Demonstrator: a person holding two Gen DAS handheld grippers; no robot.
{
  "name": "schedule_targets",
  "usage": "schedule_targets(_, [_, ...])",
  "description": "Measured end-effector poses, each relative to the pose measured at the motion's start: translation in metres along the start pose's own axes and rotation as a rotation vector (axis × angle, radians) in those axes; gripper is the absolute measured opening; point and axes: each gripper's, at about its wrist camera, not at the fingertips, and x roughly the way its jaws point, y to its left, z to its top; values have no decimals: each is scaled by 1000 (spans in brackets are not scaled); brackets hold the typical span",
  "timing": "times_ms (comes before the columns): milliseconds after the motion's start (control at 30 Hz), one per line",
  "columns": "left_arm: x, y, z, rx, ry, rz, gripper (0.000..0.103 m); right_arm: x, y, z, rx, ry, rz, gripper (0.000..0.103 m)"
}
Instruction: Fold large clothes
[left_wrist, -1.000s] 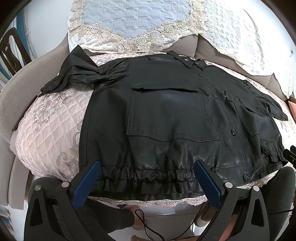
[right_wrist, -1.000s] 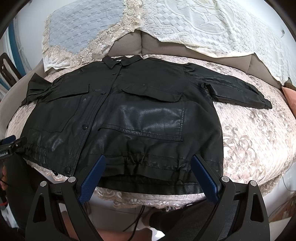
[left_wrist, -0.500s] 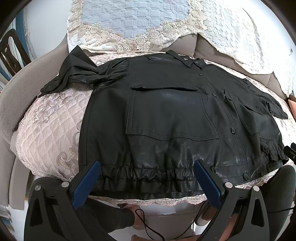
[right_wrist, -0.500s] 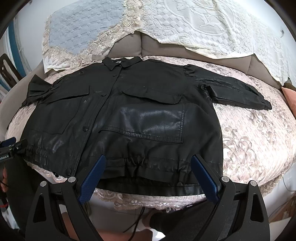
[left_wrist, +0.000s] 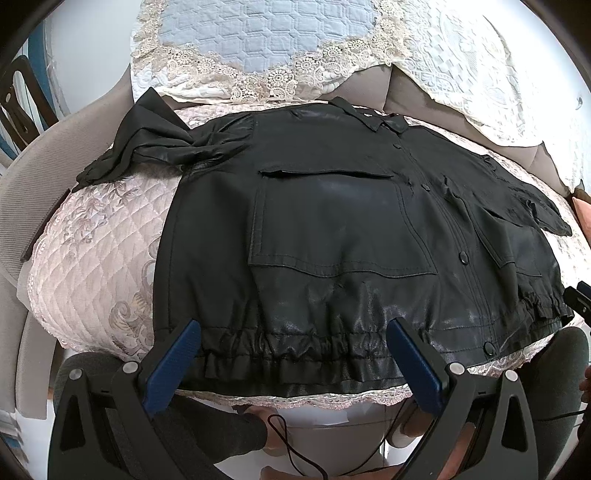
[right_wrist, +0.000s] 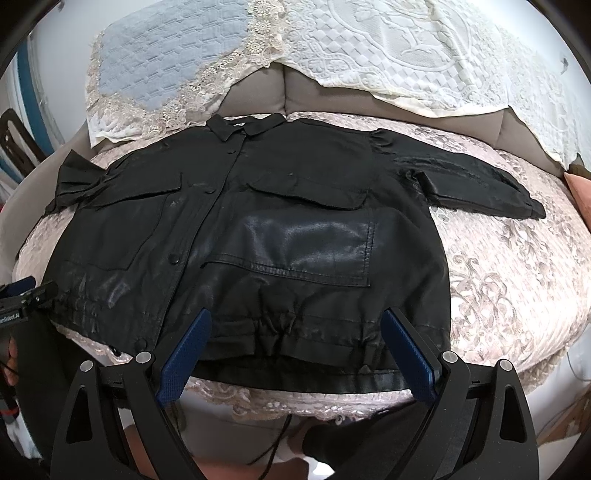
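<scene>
Left wrist view showed the left gripper (left_wrist: 291, 363) with its blue fingers (left_wrist: 171, 365) spread wide apart, holding nothing, poised just before the gathered hem of the black jacket (left_wrist: 332, 229). Right wrist view showed the right gripper (right_wrist: 299, 354) likewise wide apart and empty, near the hem's other half. The jacket lay flat, front up and buttoned, on the quilted sofa cover (right_wrist: 517, 266), collar away from the grippers, one sleeve bunched, the other stretched sideways.
</scene>
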Motion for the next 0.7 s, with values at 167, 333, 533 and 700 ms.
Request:
schedule_targets(167, [1, 2, -1, -1, 5, -7, 102, 0, 1, 1, -1, -1, 5, 94])
schedule_targets(333, [1, 3, -1, -2, 4, -8, 102, 0, 2, 1, 0, 2, 10, 94])
schedule_targets(533, [2, 5, -3, -15, 7, -13, 102, 0, 6, 2, -7, 2, 15, 94])
schedule_targets(700, [2, 6, -4, -23, 6, -22, 102, 1, 8, 3, -11, 2, 20, 94])
